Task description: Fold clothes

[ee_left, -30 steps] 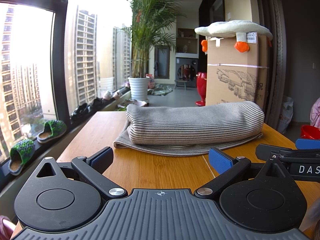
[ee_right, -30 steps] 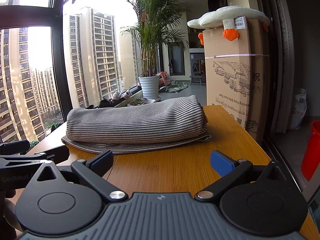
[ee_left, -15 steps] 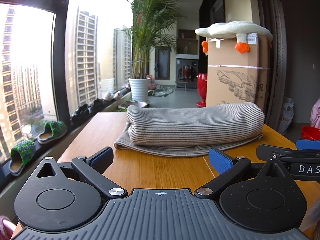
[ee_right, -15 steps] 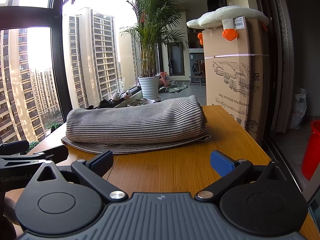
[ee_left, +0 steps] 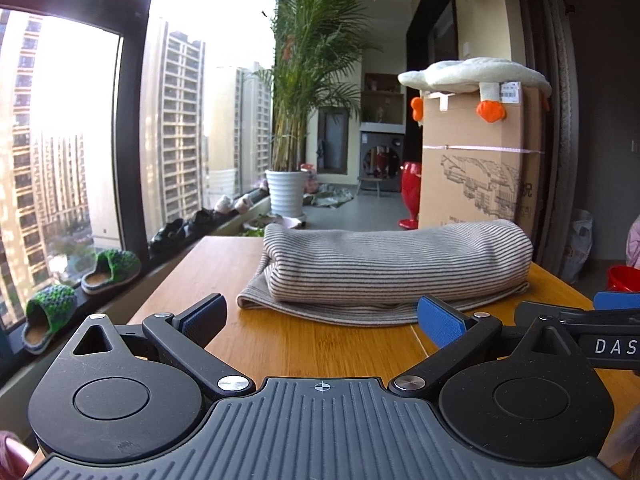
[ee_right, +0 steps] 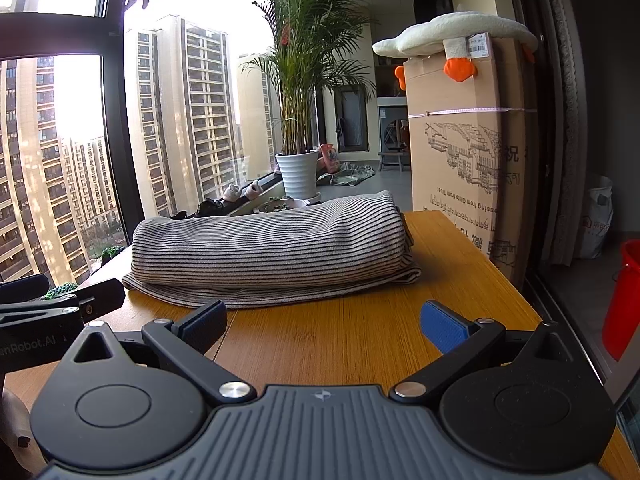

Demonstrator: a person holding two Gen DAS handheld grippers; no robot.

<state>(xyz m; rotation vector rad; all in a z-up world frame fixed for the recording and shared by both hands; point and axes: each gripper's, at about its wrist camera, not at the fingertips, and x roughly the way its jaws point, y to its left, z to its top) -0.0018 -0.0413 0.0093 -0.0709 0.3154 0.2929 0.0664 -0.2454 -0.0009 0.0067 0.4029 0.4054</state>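
A grey striped garment lies folded in a thick bundle on the wooden table; it also shows in the right wrist view. My left gripper is open and empty, held just in front of the bundle's near edge. My right gripper is open and empty, also short of the bundle. The right gripper's side shows at the right edge of the left wrist view, and the left gripper's side at the left edge of the right wrist view.
A tall cardboard box with a plush duck on top stands at the table's far right. A potted palm, slippers on the sill and large windows are to the left. A red bucket stands on the floor at the right.
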